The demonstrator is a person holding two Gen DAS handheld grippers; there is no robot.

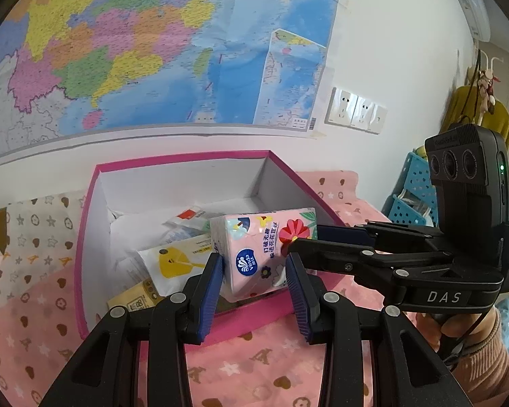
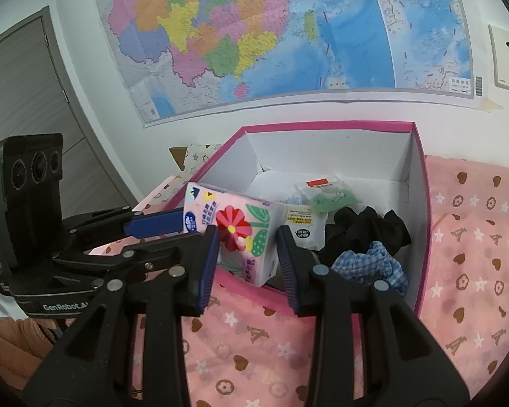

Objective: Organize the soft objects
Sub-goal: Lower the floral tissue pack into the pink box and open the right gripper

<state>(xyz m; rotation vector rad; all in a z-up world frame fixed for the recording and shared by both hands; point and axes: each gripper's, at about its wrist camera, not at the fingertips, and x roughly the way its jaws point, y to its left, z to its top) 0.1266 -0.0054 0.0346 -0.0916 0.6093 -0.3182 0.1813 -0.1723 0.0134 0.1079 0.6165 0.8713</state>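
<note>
A pink floral tissue pack (image 1: 258, 254) is held over the near edge of a pink box (image 1: 173, 166). My left gripper (image 1: 254, 271) and my right gripper (image 2: 246, 254) are both shut on it, from two sides. The pack also shows in the right wrist view (image 2: 241, 234), and so does the box (image 2: 325, 124). The right gripper also shows in the left wrist view (image 1: 302, 235), the left gripper in the right wrist view (image 2: 186, 225). Inside the box lie a yellow and white pack (image 1: 169, 264), a black cloth (image 2: 366, 230) and a blue checked cloth (image 2: 370, 264).
The box stands on a pink patterned bedspread (image 2: 475, 237) against a white wall with a large map (image 1: 152, 44). Wall sockets (image 1: 353, 110) are to the right. A blue perforated crate (image 1: 414, 186) stands at the far right. A grey door (image 2: 27, 101) is on the left.
</note>
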